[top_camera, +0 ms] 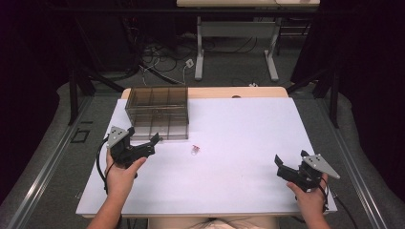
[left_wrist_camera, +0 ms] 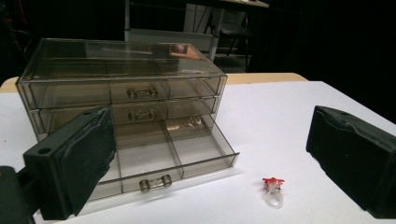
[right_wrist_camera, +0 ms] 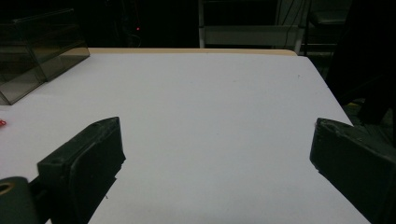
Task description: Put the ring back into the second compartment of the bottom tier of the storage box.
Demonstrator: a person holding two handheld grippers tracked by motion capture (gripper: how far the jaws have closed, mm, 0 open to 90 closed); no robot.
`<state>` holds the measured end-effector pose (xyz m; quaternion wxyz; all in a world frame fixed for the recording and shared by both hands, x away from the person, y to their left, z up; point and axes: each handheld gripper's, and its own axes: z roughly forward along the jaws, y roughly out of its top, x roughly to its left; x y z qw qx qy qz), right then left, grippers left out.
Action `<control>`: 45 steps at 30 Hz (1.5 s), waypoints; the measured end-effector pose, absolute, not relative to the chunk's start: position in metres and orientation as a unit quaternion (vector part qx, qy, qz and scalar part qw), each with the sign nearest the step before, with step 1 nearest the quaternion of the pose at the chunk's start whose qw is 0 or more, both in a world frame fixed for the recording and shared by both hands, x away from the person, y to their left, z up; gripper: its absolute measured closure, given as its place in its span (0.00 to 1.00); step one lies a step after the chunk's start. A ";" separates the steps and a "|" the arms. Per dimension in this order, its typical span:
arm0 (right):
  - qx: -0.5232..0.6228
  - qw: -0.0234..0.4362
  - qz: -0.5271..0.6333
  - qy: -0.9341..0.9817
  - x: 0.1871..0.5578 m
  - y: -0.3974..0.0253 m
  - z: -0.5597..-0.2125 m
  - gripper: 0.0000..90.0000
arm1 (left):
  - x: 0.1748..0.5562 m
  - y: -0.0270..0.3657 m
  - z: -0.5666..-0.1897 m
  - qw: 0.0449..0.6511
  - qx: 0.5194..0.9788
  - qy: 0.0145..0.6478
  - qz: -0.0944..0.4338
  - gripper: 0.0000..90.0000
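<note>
A smoky clear chest of three drawers point(top_camera: 157, 112) stands at the back left of the white table point(top_camera: 239, 124). In the left gripper view its bottom drawer point(left_wrist_camera: 159, 158) is pulled out and looks empty. A small clear ring with a red top point(top_camera: 194, 150) lies on the table, right of the chest's front. My left gripper point(top_camera: 143, 135) is open in front of the chest, jaws wide, holding nothing; the ring point(left_wrist_camera: 273, 190) lies between them, nearer the right one. My right gripper point(top_camera: 290, 157) is open near the front right of the table, with bare table between its jaws point(right_wrist_camera: 215, 140).
The wooden table edge point(top_camera: 239, 91) shows behind the white sheet. Beyond it are desk legs point(top_camera: 199, 52) and loose cables point(top_camera: 162, 59) on the floor. A corner of the chest point(right_wrist_camera: 32, 46) sits at the far left of the right gripper view.
</note>
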<state>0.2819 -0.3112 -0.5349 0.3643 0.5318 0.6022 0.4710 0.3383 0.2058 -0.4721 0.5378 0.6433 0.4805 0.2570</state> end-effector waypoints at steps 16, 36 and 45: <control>0.538 0.359 0.472 0.599 0.284 -0.312 -0.537 0.03 | 0.359 0.176 -0.460 0.537 0.660 0.466 0.244 0.02; 0.541 0.356 0.471 0.600 0.285 -0.314 -0.538 0.05 | 0.376 0.143 -0.461 0.527 0.682 0.452 0.227 0.02; 0.545 0.355 0.466 0.600 0.286 -0.315 -0.539 0.05 | 0.382 0.128 -0.472 0.522 0.692 0.451 0.215 0.03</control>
